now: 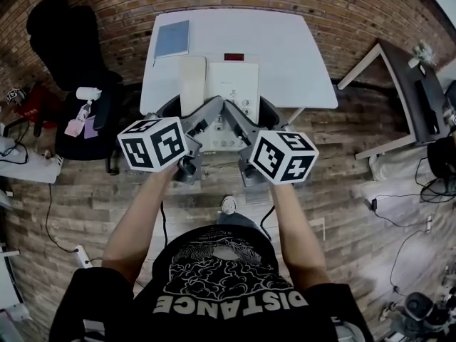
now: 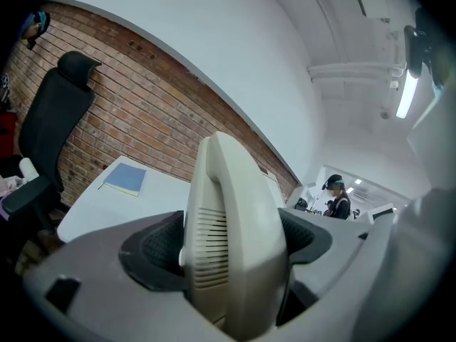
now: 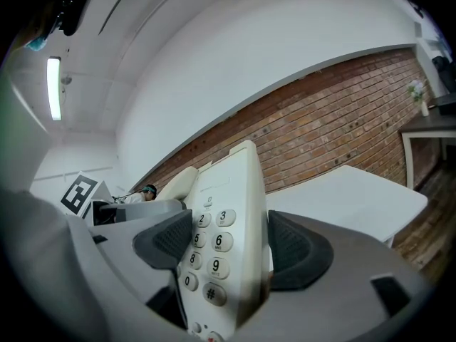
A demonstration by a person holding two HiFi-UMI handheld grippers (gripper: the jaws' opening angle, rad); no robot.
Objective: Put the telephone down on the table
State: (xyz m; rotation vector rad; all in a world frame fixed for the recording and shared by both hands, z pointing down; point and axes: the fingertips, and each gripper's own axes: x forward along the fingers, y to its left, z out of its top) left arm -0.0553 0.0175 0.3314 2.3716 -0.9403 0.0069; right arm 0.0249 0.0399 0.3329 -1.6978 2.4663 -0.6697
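A cream telephone (image 1: pixel 231 84) with its handset (image 1: pixel 192 83) on the left side is held between both grippers over the near edge of the white table (image 1: pixel 292 55). Its near end sticks out past the table edge, and I cannot tell if it touches the top. My left gripper (image 1: pixel 192 111) is shut on the handset (image 2: pixel 235 241), dark pads (image 2: pixel 153 244) on either side. My right gripper (image 1: pixel 251 112) is shut on the keypad side of the telephone (image 3: pixel 224 234), number keys facing the left pad (image 3: pixel 167 237).
A blue notebook (image 1: pixel 172 38) lies at the table's far left corner, and a small red item (image 1: pixel 234 56) sits behind the telephone. A black office chair (image 1: pixel 71 41) stands left of the table, a dark desk (image 1: pixel 410 84) to the right. A brick wall lies beyond.
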